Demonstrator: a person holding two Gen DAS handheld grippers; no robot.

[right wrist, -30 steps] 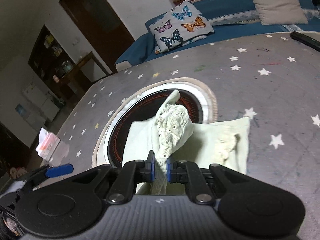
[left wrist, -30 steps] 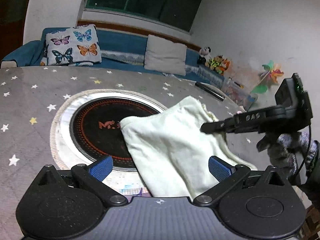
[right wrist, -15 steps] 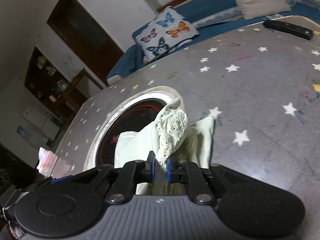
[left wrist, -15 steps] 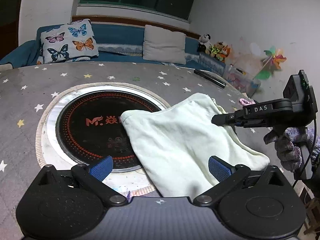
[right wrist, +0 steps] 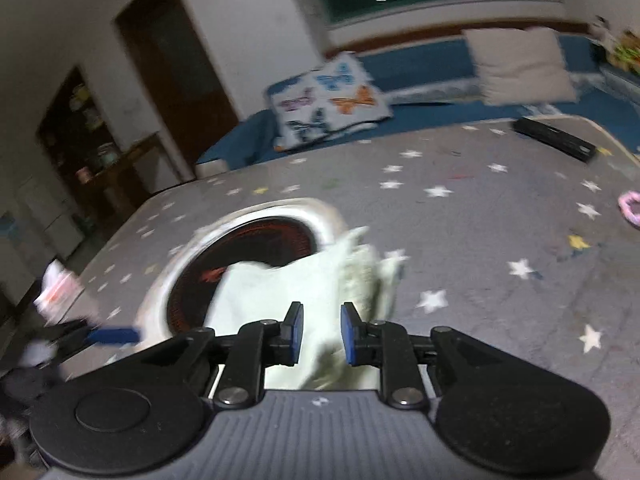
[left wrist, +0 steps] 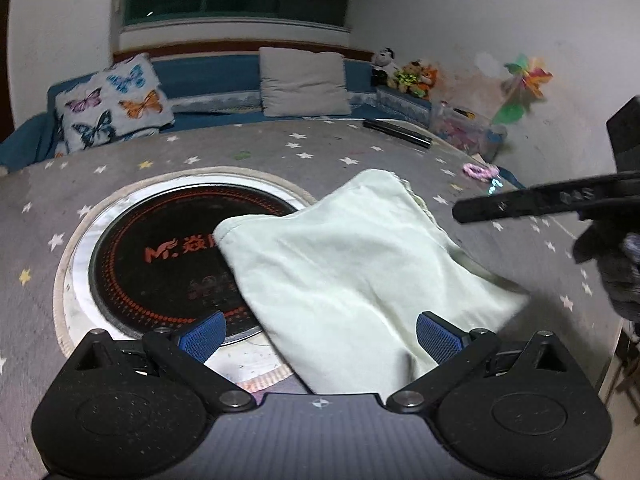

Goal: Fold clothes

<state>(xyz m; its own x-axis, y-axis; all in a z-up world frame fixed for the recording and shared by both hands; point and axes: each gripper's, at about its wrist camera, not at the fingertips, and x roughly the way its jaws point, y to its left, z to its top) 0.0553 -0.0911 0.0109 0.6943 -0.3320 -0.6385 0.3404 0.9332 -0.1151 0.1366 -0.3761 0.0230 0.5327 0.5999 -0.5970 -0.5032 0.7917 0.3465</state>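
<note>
Left wrist view: pale green garment [left wrist: 352, 264] lies folded on the star-print table [left wrist: 280, 148], one end overlapping the round black cooktop [left wrist: 160, 256] set in the table's middle, the other end reaching toward the table's right edge and near edge. Looks like it sits there because that is the flat working area both hands can reach.

Left gripper [left wrist: 318, 334] hovers over the garment's near end, jaws wide apart, nothing pinched; cloth is only below them. My read: staged for the next pinch.

Right gripper [left wrist: 464, 213] is clear of the cloth, above the table beside the garment's right edge. Right wrist view, blurred: right gripper [right wrist: 320, 334] has its jaws opening, blue pads apart, cloth seen past the gap but not pressed. Lace-trimmed edge [right wrist: 372, 276] lies bunched on top of the fold, so this reads as a release after laying a flap over.

Remote [right wrist: 554, 144] and pink ring [right wrist: 630, 208] sit near the far right corner, well apart from the garment.
</note>
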